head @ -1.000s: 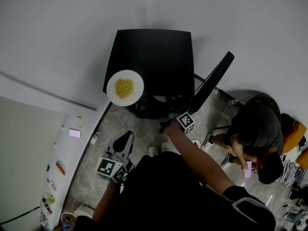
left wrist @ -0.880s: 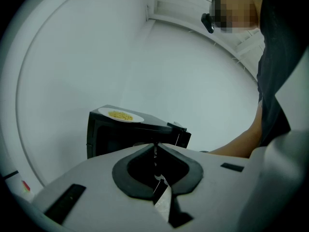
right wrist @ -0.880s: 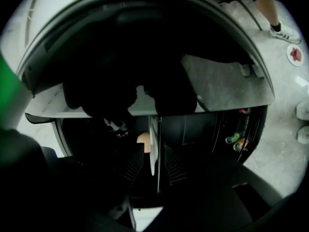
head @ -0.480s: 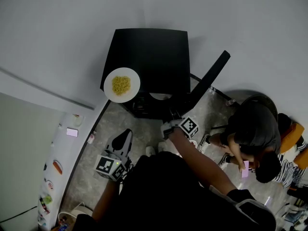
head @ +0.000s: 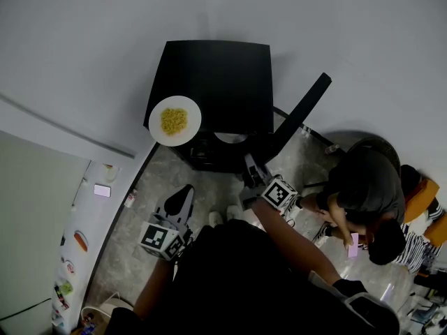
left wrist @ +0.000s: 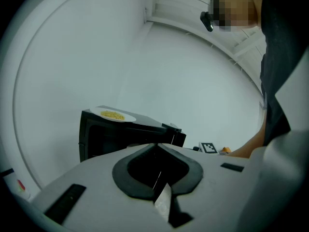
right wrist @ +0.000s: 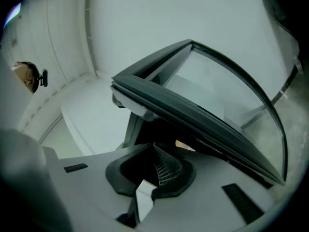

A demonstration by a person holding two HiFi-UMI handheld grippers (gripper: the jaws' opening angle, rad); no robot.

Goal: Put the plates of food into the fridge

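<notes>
Left tool (head: 181, 198), jaws together, hangs above speckled grey floor (head: 149, 185).

A plain, pale grey-white wall (head: 105, 33) fills the far side of the room. It is evenly lit, with only a soft shadow at the right, just beyond a crouching person. A thin dark seam (head: 63, 128) slants across the wall at the left. Below lies a grey, mottled, stone-look floor (head: 150, 187). At the near left stands a tall white panel (head: 98, 222) dotted with small coloured magnets (head: 81, 241). At the right the person in a dark grey top (head: 370, 187) crouches on the floor, beside an orange cloth (head: 424, 190) and a striped fabric (head: 419, 246). The left gripper view shows white slatted ceiling panels (left wrist: 193, 4) meeting the wall high up.
</notes>
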